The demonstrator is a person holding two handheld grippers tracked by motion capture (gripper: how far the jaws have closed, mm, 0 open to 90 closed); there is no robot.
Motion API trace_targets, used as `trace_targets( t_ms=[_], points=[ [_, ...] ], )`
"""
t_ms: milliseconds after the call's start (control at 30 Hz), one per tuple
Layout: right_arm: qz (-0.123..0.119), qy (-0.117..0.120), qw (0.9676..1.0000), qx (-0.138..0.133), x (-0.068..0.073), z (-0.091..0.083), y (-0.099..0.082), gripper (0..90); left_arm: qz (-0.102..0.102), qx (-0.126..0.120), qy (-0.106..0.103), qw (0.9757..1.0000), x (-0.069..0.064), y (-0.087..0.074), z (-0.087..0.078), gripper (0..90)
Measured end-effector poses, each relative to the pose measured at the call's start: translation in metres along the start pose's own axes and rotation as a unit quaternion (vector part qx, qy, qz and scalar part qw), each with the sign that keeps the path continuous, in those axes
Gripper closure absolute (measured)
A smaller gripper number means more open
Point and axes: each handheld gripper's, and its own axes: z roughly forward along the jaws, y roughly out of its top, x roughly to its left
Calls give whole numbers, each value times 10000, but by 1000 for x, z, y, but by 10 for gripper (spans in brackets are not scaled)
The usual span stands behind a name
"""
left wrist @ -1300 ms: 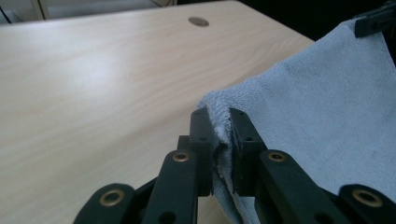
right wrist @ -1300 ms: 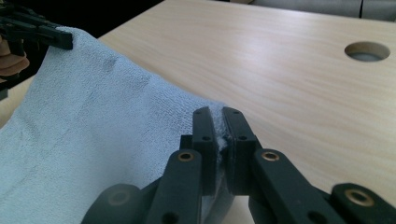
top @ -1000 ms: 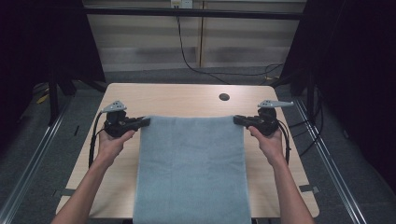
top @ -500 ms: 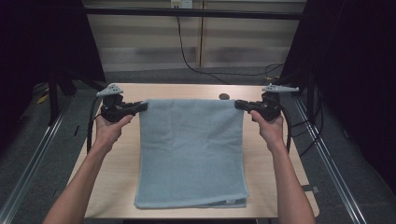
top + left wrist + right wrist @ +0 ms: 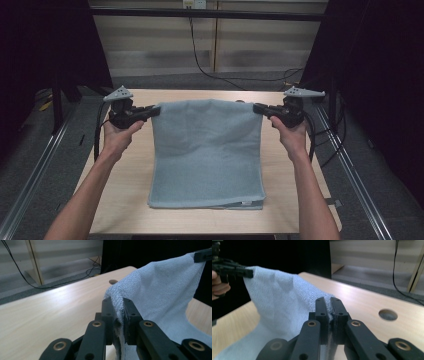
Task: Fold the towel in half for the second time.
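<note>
Now towel corners between fingers (both sides)

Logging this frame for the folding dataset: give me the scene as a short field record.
thing handled: light blue towel
left gripper: shut on the towel's far left corner
right gripper: shut on the towel's far right corner
towel state: far edge lifted and stretched between the grippers, near edge lying on the table
surface: wooden table with a round hole near its far edge
</note>
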Motion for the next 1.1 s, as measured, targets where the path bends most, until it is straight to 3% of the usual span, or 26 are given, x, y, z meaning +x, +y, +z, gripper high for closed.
trace_targets(
  t_ms=[133, 300, 433, 467, 700, 1100],
  points=[
    [39, 107, 9999, 32, 5, -5, -20, 857, 30, 81, -20, 10000, -5, -11, -3, 815],
    [34, 234, 9997, -25, 14, -14, -33, 857, 50, 0, -118, 9999, -12, -23, -12, 815],
    [-63, 300, 9995, 28, 26, -25, -45, 857, -58, 4, -212, 9998, -19, -44, -22, 814],
    [-66, 359, 9993, 33, 28, -27, -49, 857, 2, 52, -207, 9998, -22, -50, -24, 814],
    [-151, 443, 9983, 337, 41, -40, -74, 856, -130, 123, -408, 9990, -31, -79, -35, 814],
    [-135, 498, 9965, 650, 61, -58, -111, 854, -47, 428, -633, 9971, -57, -115, -50, 807]
  ],
)
